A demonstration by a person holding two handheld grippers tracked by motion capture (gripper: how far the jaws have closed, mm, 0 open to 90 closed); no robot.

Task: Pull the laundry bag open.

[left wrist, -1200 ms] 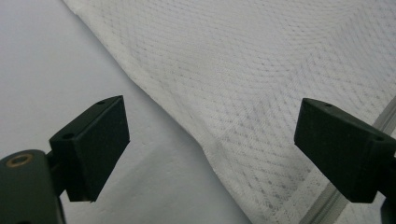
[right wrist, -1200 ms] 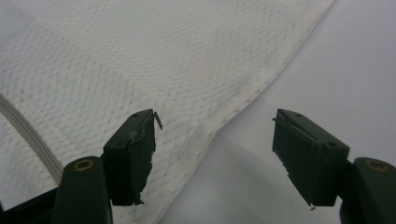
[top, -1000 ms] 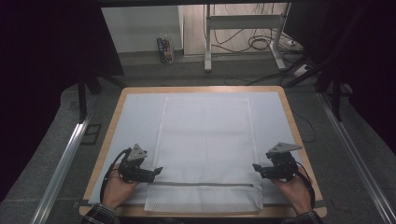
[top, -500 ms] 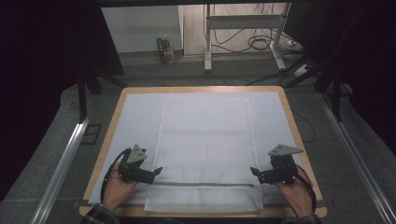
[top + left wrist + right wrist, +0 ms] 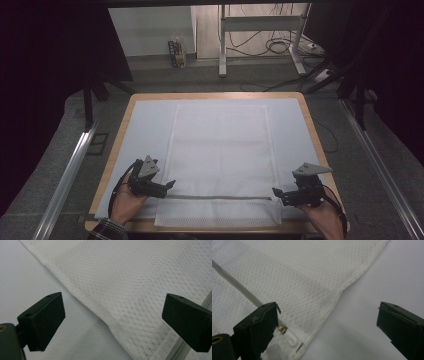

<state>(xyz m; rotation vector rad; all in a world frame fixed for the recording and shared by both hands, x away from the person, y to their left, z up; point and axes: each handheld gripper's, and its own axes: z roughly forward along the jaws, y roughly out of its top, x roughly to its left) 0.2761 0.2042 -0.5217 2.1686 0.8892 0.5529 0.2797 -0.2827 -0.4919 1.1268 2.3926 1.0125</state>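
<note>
A white mesh laundry bag [image 5: 220, 150] lies flat in the middle of the table, with a grey zipper [image 5: 220, 197] running across its near end. My left gripper [image 5: 170, 185] is open at the bag's near left edge; in the left gripper view its jaws straddle the mesh edge [image 5: 100, 315]. My right gripper [image 5: 275, 192] is open at the near right corner. In the right gripper view the white zipper pull [image 5: 290, 338] lies just beside the left jaw, and the bag's hem [image 5: 337, 297] runs between the jaws.
A pale blue sheet [image 5: 145, 135] covers the wooden table [image 5: 310, 120]. Beyond the far edge stand a metal frame's legs [image 5: 222, 45] and cables [image 5: 280, 45] on the floor. Metal rails [image 5: 70, 175] run along both sides of the table.
The right gripper has slid inward and slightly nearer, reaching the bag's right corner by the zipper end. The left gripper has barely moved.
</note>
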